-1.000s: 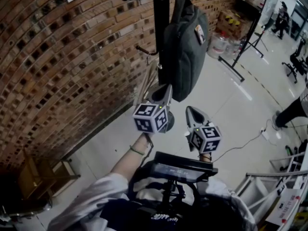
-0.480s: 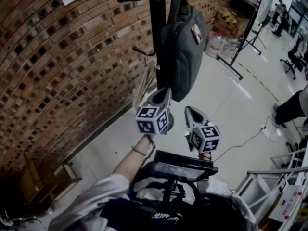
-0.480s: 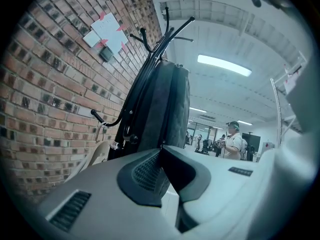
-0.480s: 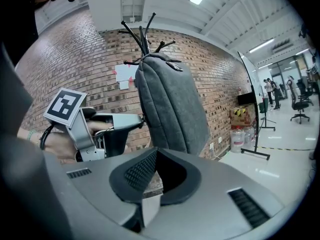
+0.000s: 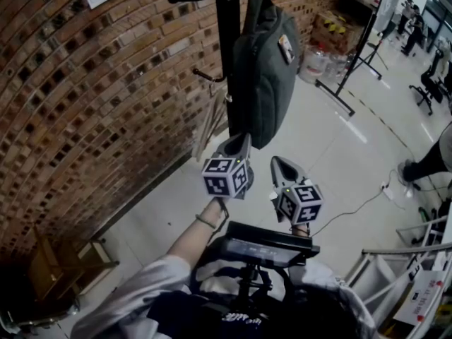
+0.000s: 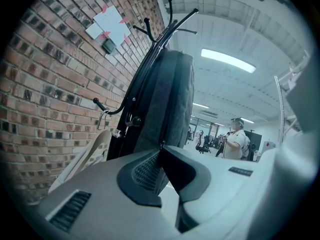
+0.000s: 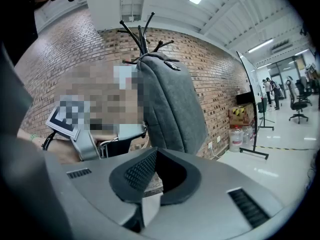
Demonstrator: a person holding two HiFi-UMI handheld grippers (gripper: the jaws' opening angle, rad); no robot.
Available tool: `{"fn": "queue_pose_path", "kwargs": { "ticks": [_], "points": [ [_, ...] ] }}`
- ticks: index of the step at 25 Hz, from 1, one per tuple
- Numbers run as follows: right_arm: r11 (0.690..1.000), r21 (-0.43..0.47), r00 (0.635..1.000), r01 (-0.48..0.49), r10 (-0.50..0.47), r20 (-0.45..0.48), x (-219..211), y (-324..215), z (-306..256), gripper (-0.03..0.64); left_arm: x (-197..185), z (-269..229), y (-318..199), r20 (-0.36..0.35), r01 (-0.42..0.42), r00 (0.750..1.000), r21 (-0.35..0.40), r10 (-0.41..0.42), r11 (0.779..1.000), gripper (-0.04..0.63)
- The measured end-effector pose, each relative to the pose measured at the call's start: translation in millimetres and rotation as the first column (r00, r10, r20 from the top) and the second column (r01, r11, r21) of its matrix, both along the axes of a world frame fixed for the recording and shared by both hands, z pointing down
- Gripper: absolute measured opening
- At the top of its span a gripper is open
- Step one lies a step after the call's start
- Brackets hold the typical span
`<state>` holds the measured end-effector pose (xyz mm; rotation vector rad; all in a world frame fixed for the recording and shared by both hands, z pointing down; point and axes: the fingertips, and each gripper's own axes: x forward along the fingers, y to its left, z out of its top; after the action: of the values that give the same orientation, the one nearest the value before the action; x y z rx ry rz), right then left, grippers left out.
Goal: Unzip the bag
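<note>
Right now the gray bag (image 5: 265,69) hangs from a black coat rack (image 5: 227,48); just below it, left gripper (image 5: 240,140) and right gripper (image 5: 281,162) are both clenched shut.

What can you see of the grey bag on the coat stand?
Dark grey fabric backpack, small patch near the top. It hangs upright by a top strap from the black coat stand, beside the brick wall, clear of the floor. Zip state unclear. The left hand-held gripper, jaws shut, sits at its lower edge; contact unclear.
</note>
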<state>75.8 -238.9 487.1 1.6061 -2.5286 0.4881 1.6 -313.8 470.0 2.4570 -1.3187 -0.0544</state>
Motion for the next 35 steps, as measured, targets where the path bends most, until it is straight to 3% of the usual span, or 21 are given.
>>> {"fn": "queue_pose_path", "kwargs": {
  "ticks": [8, 14, 20, 26, 31, 35],
  "points": [
    [1.000, -0.007, 1.000, -0.024, 0.024, -0.016, 3.9, -1.9, 1.8, -0.003, 1.9, 0.8, -1.9, 0.018, -0.021, 1.000, 0.009, 0.021, 1.000, 0.006],
    [0.999, -0.019, 0.999, -0.050, 0.050, -0.014, 10.2, -5.1, 3.3, -0.003, 2.0, -3.1, -2.8, 0.119, -0.038, 0.992, 0.060, 0.031, 0.997, 0.009],
    [0.999, -0.012, 0.999, -0.038, 0.038, 0.012, 10.8, -6.2, 1.8, -0.005, -6.4, -11.4, 9.4, 0.096, -0.019, 0.995, 0.064, 0.013, 0.998, 0.011],
    [1.000, -0.003, 1.000, -0.003, 0.003, 0.015, 3.4, -5.3, -1.1, -0.005, -22.9, -1.2, 23.9, 0.071, -0.002, 0.998, 0.017, 0.001, 1.000, 0.011],
    [0.999, 0.012, 0.993, 0.050, -0.051, 0.107, -7.2, -1.8, -13.2, -0.005, -34.0, 1.8, 33.1, 0.037, 0.024, 0.999, -0.006, -0.024, 1.000, 0.011],
    [0.998, 0.021, 0.995, 0.057, -0.058, 0.078, -10.5, -0.6, -15.2, -0.005, -37.3, 0.6, 38.9, 0.053, 0.028, 0.998, 0.002, -0.029, 1.000, 0.011]
  ]
}}
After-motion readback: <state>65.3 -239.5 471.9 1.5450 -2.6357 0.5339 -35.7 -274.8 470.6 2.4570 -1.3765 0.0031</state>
